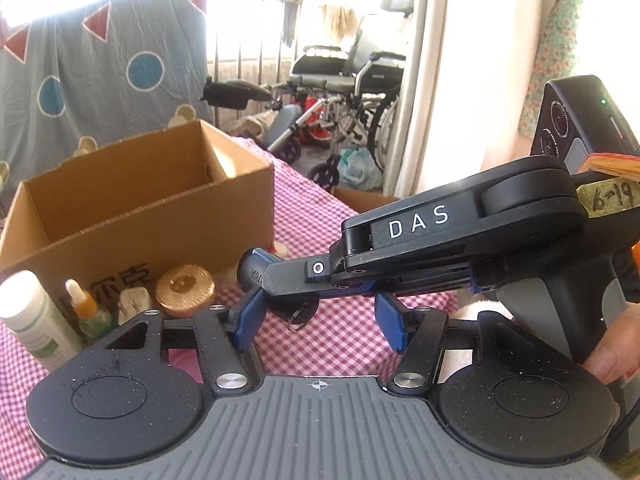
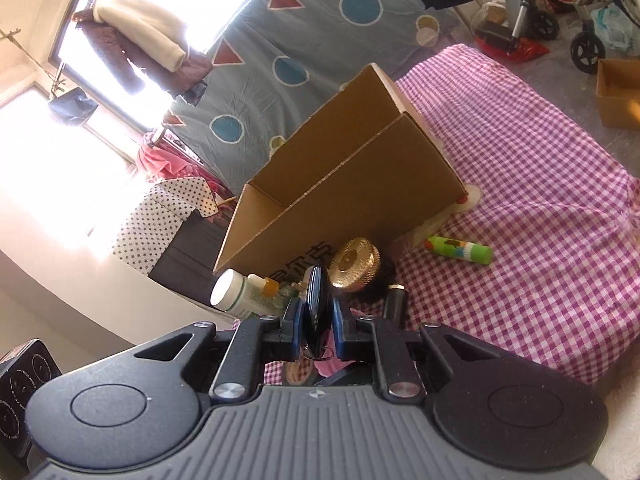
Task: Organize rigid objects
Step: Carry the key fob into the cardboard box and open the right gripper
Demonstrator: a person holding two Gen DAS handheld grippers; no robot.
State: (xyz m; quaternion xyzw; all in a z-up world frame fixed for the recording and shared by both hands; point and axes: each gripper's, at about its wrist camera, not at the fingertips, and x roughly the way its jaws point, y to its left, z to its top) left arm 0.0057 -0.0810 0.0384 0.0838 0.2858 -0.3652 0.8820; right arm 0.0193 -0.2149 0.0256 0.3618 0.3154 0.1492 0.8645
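Left wrist view
- Left gripper (image 1: 316,320): its blue fingers (image 1: 249,318) stood wide apart with nothing between them, hovering above the checked cloth (image 1: 340,344).
- Right gripper (image 1: 280,276): it crossed in from the right, closed on a dark key fob (image 1: 252,270) whose end poked past the fingertips, held clear of the cloth in front of the cardboard box (image 1: 140,200).
- Key ring (image 1: 297,322): a small metal ring dangled under the fob.
- Hard to make out: most of the fob was covered by the right gripper's fingers; the box floor was out of sight; the white bottle (image 1: 32,320) was cut off low.

Right wrist view
- Right gripper (image 2: 317,330): nearly closed, pads pinching the key fob (image 2: 317,308) edge-on across its flat faces.
- Handling, as a judgement: the fob looked light, stiff and glossy, so likely slippery; a hold across the broad faces near the middle seemed safest, and the loose ring could swing or snag.
- Other objects: gold lid (image 2: 354,264), dropper bottle (image 2: 270,286), black tube (image 2: 394,300) and green stick (image 2: 460,249) lay beside the box (image 2: 340,192) on the cloth (image 2: 520,200).
- Hidden: the box interior was only partly visible; the fob's lower end sat behind the gripper body.
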